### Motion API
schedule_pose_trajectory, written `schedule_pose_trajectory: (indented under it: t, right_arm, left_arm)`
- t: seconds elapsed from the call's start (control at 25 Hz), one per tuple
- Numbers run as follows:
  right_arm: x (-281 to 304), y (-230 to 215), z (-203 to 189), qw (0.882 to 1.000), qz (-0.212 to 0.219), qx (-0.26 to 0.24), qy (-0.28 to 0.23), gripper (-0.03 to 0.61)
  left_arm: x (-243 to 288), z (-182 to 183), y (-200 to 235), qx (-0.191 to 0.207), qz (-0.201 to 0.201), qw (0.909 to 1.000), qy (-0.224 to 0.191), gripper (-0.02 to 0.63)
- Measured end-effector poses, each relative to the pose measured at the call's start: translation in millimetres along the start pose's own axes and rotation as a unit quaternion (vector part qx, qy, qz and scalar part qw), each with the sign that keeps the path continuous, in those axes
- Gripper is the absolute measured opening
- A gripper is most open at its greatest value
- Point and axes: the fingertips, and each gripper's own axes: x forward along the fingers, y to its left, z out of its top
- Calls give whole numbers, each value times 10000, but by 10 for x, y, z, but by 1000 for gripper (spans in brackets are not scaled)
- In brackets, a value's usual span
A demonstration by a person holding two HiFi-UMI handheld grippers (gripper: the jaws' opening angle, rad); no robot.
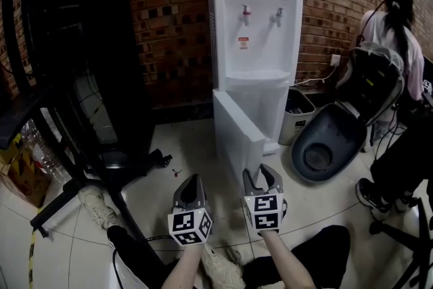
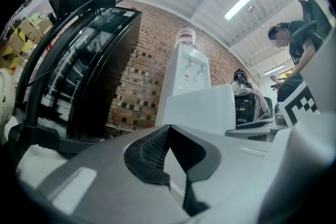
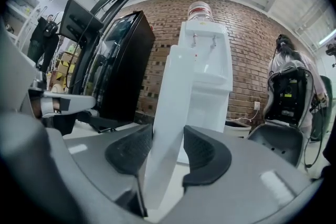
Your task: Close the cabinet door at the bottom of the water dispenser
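Holding the open cabinet door (image 1: pixel 235 133) by its edge in the clamped right tongs (image 3: pixel 168 136), left tongs (image 2: pixel 168 128) together, we should swing it steadily shut against the water dispenser (image 1: pixel 257 30).

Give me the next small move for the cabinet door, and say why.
Probably swing the right gripper rightward toward the water dispenser: its jaws grip the free edge of the cabinet door, which stands wide open. The left gripper is shut, empty.

It looked like a workshop office. A brick wall (image 1: pixel 172 17), strip lights (image 2: pixel 241 1), a water dispenser (image 1: pixel 257 44), a black cabinet (image 1: pixel 88 44) and cardboard boxes (image 1: pixel 24 183) showed it.
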Motion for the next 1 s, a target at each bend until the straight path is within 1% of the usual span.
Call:
schedule_pose_trajectory:
  t: [0.16,0.32,0.4,0.48,0.52,0.72,0.88,1.0]
  right_arm:
    - [-4,-168,-33,9998,-168,116,50,183]
    - [-7,-388,-89,9986,-447,251,121,172]
    - [-1,-466,-105,9982,-545,199,158,167]
    - [6,-517,-114,9977,-630,121,194,130]
    - [8,-535,-117,9976,-654,97,205,122]
    - [25,-597,-135,9974,-683,3,226,110]
    - [32,-655,-122,9966,-787,-37,228,89]
    - [41,-698,-130,9959,-881,-51,215,81]
  left_arm:
    - [14,-107,2,25,33,9999,142,14]
    - [31,-117,6,39,25,9999,144,14]
    - [43,-129,11,30,24,9999,155,14]
    - [52,-165,20,21,36,9998,201,14]
    - [53,-187,26,20,45,9997,230,14]
    - [85,-258,38,69,57,9995,302,14]
    - [113,-315,43,68,92,9992,392,14]
    - [149,-292,21,87,44,9993,354,15]
